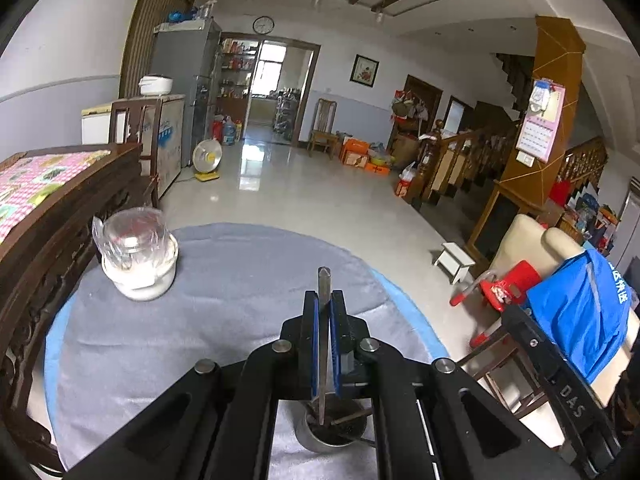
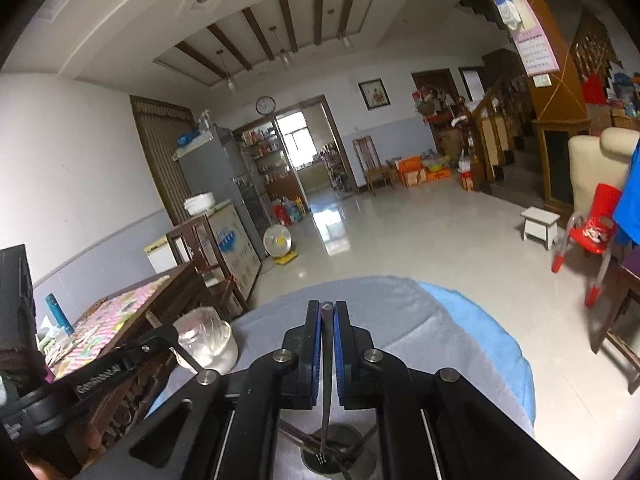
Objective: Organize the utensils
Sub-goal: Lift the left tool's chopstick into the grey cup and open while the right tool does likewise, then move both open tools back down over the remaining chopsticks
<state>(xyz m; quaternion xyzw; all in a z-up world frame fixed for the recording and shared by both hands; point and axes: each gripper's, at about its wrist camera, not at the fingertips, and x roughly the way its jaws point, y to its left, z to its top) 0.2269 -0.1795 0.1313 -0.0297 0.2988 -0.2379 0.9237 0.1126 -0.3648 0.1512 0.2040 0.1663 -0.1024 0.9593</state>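
Hanging straight above the round steel utensil cup point(image 1: 335, 432) at bottom centre, each closed gripper, left point(image 1: 325, 300) and right point(image 2: 327, 312), pinches an upright thin metal utensil point(image 1: 323, 320); the right one's fork point(image 2: 325, 380) points tines-down into it.

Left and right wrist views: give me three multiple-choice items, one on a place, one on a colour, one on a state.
1. Where does the glass jar stand?
A. on the grey cloth, far left
B. on the floor
C. inside the metal cup

2. What colour are the pads on the left tongs?
A. red
B. blue
C. yellow

3. What are the right tongs doing?
A. open, holding nothing
B. shut on the jar
C. shut on a fork

Answers: 1 A, it sits on the grey cloth near its left edge. 2 B, blue strips line both fingers. 3 C, the fork hangs tines-down over the metal cup.
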